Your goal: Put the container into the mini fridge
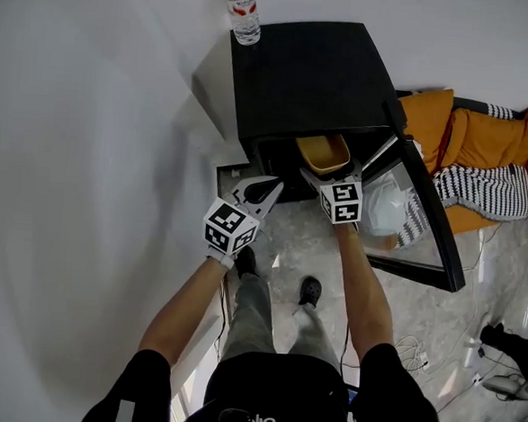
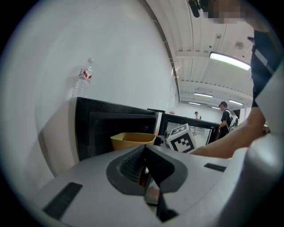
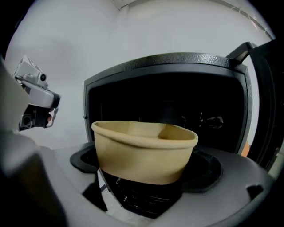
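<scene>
So the right gripper [image 1: 332, 176] has the tan container [image 1: 323, 153] pinched between its jaws, one jaw on each side of the container's lower wall, which bulges out a bit where it's squeezed. The container is upright, open side up, and looks empty from what I can see. It's up at the open front of the black mini fridge [image 1: 310, 73], with its far part tucked under the front edge of the fridge top. Can't tell if it's sitting on anything inside, it's too dark in there. The fridge door [image 1: 425, 226] is swung wide open to the right, glass panel facing up-ish. The left gripper [image 1: 267, 191] hangs just beside the fridge's front left corner, a little lower than the right one, jaws pressed together with nothing in them and not touching the fridge or the container. A water bottle [image 1: 244, 13] with a red label stands on the back left corner of the fridge top, well apart from everything else. Off to the right, past the door, there's some orange fabric [image 1: 485, 140] with a striped cloth [image 1: 482, 189] lying on it.
</scene>
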### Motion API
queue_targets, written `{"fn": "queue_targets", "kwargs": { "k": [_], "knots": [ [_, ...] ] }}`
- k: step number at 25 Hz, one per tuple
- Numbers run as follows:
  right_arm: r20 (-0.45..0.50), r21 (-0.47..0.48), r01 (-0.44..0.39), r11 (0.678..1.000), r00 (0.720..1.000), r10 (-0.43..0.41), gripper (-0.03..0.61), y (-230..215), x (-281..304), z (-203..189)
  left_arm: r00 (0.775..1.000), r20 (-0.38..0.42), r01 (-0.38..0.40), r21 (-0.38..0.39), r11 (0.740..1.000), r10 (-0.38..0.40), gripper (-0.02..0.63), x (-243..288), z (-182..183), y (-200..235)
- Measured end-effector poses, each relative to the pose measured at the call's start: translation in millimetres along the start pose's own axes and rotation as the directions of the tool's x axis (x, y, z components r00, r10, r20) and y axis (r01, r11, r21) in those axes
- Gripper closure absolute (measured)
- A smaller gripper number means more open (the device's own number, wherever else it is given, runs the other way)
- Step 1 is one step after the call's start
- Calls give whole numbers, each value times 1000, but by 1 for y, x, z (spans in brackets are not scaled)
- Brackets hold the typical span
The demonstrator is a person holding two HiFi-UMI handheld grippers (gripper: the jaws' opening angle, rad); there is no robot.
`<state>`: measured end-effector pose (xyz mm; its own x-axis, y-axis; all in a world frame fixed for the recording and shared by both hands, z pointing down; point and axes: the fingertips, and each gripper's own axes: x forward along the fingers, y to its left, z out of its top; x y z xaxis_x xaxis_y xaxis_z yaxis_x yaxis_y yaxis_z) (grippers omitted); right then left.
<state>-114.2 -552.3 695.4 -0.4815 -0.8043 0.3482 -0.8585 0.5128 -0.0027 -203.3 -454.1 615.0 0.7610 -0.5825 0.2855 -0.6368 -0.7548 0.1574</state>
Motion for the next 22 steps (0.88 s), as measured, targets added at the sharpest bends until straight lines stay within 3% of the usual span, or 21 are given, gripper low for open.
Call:
{"fn": "queue_targets", "kwargs": {
  "k": [5,14,22],
  "knots": [
    [-35,-5,-7,1000,999,7,23,-1,13,-6,1000,6,-4,0,1000,4,606,8,2,8],
    [-14,34,-14,999,1000,15,23,-6,33,2,1000,24,2,-11,1000,-1,606,20,6,12],
    [-38,-4,17,1000,999,-17,23,-8,47,0,1000,19,2,-17,1000,-2,606,20,-1,14]
  ]
}}
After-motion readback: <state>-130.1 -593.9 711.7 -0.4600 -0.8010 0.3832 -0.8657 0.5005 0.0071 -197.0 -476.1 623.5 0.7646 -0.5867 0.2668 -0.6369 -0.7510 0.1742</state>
